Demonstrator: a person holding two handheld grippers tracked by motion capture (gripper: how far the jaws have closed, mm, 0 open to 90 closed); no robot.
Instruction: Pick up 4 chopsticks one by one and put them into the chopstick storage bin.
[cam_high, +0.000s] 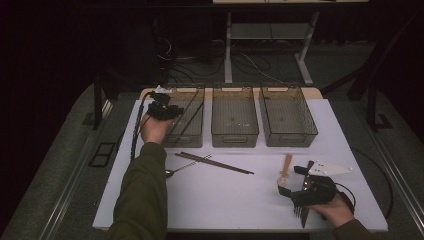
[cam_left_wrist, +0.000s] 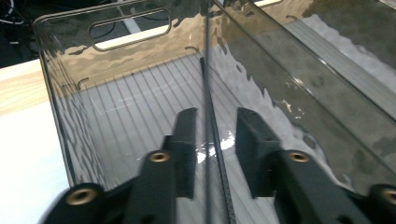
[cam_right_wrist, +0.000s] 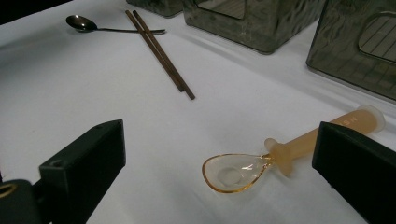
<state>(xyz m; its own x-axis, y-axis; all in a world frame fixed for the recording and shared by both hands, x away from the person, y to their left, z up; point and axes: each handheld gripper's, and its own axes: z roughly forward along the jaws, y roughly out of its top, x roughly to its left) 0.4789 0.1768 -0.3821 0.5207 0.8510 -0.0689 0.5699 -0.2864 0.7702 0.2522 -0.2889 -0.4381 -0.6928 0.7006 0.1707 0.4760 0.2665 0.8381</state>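
Left hand (cam_high: 152, 127) reaching forward, left gripper (cam_left_wrist: 215, 135) tilting down over left bin (cam_left_wrist: 70, 84); jaws parted, chopstick (cam_left_wrist: 208, 107) standing between, apparently untouched. Right gripper (cam_right_wrist: 219, 154) resting at 5 o'clock, released, straddling amber spoon (cam_right_wrist: 243, 170).

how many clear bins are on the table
3, in a row along the far edge: left bin under the left gripper, middle bin, right bin. None seem hidden.

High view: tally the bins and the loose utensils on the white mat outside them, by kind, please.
Clear bins: 3
Chopsticks: 2
Metal spoon: 1
Amber plastic spoon: 1
Total: 7
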